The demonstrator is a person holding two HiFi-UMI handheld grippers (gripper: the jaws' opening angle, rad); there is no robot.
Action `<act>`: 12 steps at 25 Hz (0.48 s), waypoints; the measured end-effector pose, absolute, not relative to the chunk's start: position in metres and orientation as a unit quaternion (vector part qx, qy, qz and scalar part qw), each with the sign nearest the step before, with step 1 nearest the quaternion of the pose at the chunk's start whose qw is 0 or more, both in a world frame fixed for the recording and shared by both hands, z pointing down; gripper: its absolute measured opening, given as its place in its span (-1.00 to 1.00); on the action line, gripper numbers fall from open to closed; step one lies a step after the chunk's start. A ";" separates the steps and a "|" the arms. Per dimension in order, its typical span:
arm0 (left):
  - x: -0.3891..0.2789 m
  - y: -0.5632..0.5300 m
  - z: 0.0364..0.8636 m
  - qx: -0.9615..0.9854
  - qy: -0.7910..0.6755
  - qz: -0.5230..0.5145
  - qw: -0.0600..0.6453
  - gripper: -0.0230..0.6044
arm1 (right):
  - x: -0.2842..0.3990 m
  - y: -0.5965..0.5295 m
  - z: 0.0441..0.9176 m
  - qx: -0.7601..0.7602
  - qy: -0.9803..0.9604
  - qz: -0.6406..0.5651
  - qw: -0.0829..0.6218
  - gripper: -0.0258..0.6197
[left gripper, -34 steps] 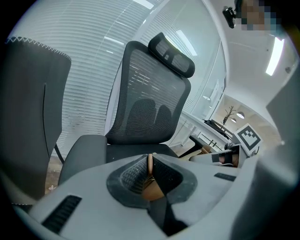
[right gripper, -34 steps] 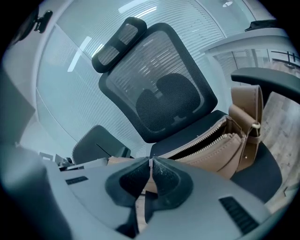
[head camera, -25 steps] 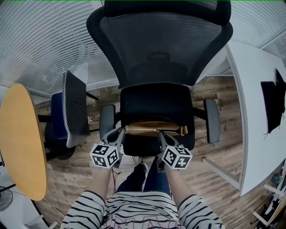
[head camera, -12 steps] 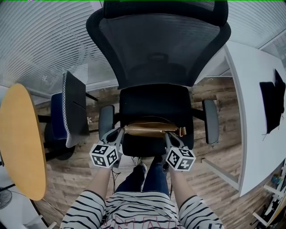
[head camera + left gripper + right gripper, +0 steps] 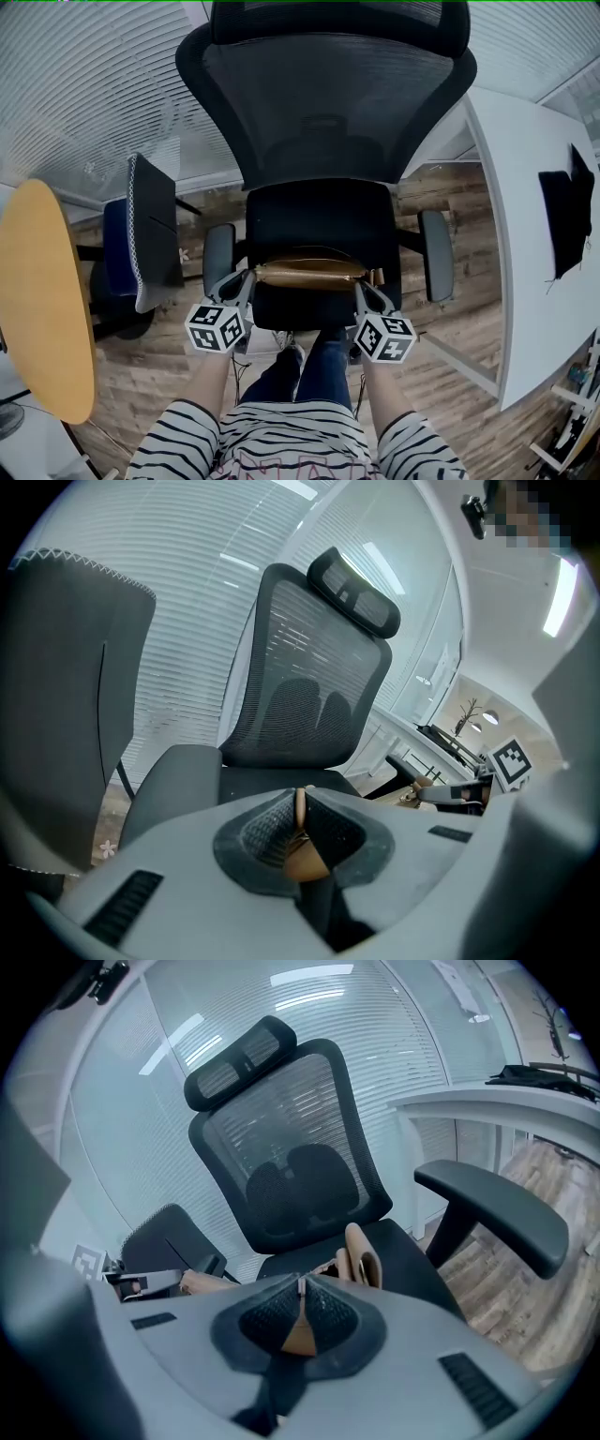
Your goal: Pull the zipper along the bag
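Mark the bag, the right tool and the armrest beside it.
bag (image 5: pixel 309 275), head view, middle of its tan top.
right tool (image 5: pixel 360 285), head view, between its fingertips.
armrest (image 5: pixel 492 1204), right gripper view, top of its pad.

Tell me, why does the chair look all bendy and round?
Head view: the wide lens bows the chair and desk edges. Left gripper view: black corners, the near left claw slightly soft. Right gripper view: the armrest bulges.

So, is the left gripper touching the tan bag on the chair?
Touching. The left gripper view shows the left gripper shut on the tan bag, with its tan material pinched between the pads.
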State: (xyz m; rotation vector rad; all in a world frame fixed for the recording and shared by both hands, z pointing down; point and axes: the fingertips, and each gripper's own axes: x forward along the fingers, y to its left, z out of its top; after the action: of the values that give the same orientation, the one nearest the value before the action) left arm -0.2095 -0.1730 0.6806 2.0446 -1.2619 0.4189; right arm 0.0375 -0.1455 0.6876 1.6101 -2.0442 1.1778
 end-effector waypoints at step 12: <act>-0.209 -0.175 0.680 0.786 -0.488 0.167 0.341 -0.78 | 0.053 -0.142 0.678 0.583 -0.705 0.361 0.181 -0.80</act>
State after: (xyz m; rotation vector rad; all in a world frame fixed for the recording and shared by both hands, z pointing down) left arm -0.2087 -0.1749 0.6801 2.0436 -1.2706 0.4332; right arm 0.0529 -0.1419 0.6778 1.6463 -1.9911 1.0189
